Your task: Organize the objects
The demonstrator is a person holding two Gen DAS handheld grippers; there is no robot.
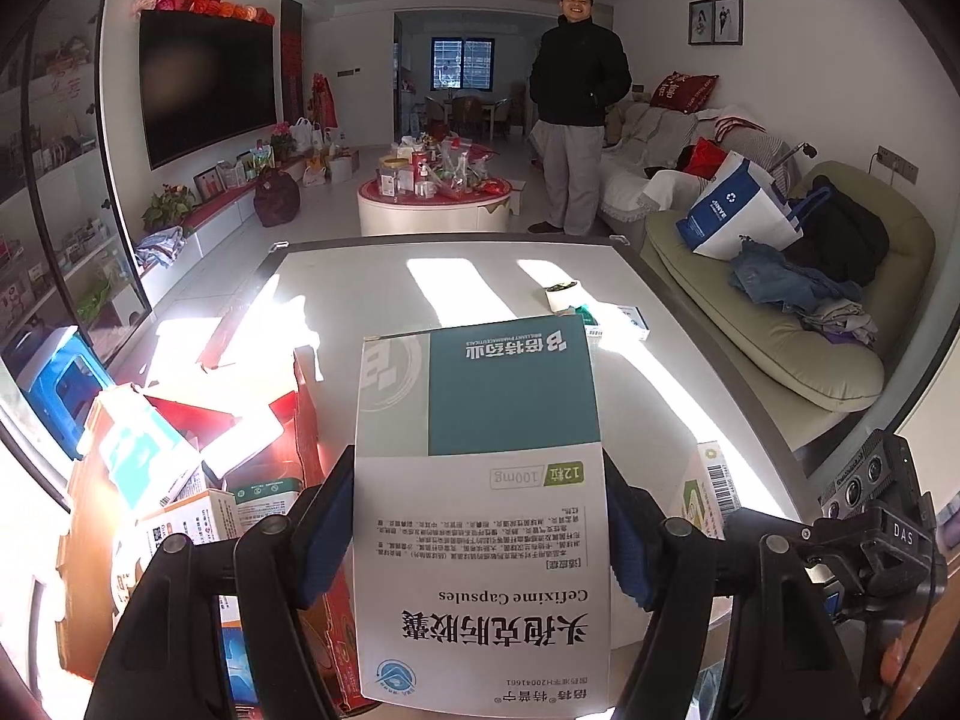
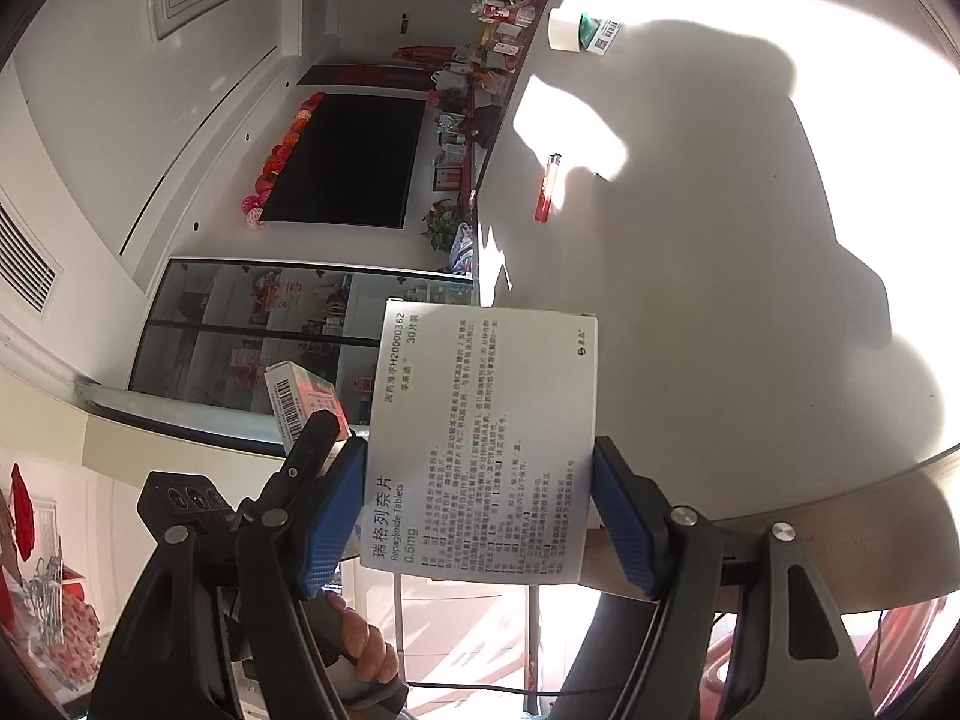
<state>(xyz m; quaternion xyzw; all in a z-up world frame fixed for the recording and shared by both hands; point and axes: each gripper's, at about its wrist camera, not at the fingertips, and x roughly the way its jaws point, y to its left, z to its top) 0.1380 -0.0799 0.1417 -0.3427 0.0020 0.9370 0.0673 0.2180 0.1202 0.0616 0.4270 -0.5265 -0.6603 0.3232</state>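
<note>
Left gripper (image 1: 480, 516) clamps a white-teal Cefixime box (image 1: 480, 480), long axis pointing forward; right gripper (image 2: 480, 498) pinches a white Repaglinide box (image 2: 486, 438), likewise pointing ahead.

matt cardboard box (image 1: 480, 480), smooth glossy table (image 1: 456, 288)

Left two-finger gripper (image 1: 482, 516): matte black plastic frame w/ round silver pivot screws, textured blue rubber finger pads (image 1: 335, 519). Right two-finger gripper (image 2: 480, 507): same build, blue ribbed pads (image 2: 333, 516), silver screws. Bare-skinned hand (image 2: 366, 648) on grey handle, thin black cable alongside.
</note>
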